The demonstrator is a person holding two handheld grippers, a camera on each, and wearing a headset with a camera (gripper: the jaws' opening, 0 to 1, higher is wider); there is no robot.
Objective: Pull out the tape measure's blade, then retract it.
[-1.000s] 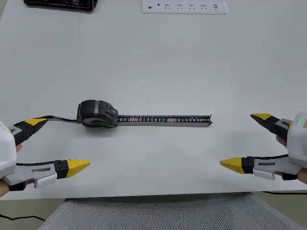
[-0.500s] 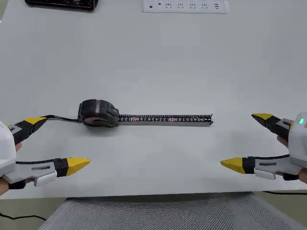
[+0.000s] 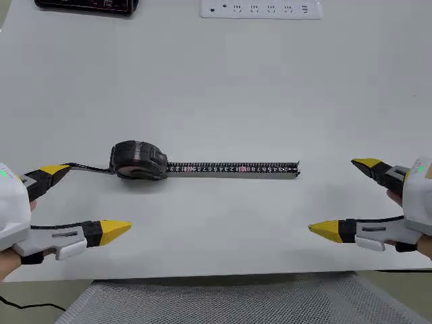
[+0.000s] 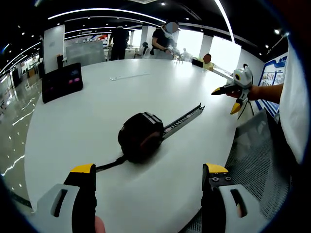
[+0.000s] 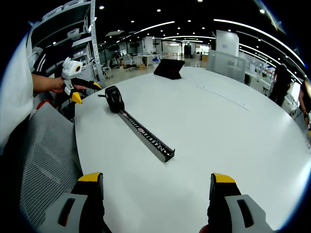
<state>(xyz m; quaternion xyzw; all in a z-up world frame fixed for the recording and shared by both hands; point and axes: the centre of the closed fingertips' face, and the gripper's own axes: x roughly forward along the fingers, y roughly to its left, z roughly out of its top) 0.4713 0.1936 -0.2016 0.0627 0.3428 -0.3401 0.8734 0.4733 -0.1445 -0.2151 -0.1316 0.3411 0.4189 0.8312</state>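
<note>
Tape measure (image 3: 138, 160): black case resting on its side on the white table (image 3: 216, 81), left of the middle and closer to the near edge than to the far edge. Blade (image 3: 233, 168): drawn out of the case to the right, lying flat on the table and roughly parallel to the near edge, dark with light graduations and some red marks, ending in a hook at its right tip. Wrist strap (image 3: 88, 166): black, trailing left from the case toward the left edge of the table; its end lies near the far jaw of the left gripper, and contact cannot be told. Left gripper (image 3: 98, 196): held over the near left part of the table, yellow-tipped jaws spread wide, nothing between them, pointed toward the case, apart from it. Right gripper (image 3: 333, 196): held over the near right part of the table, jaws likewise spread wide and empty, pointed toward the hook end of the blade, well apart from it. Power strip (image 3: 260, 8): white, flat at the far edge near the middle. Dark screen device (image 3: 84, 5): at the far edge toward the left corner. Mesh chair (image 3: 223, 300): grey, just off the near edge.
</note>
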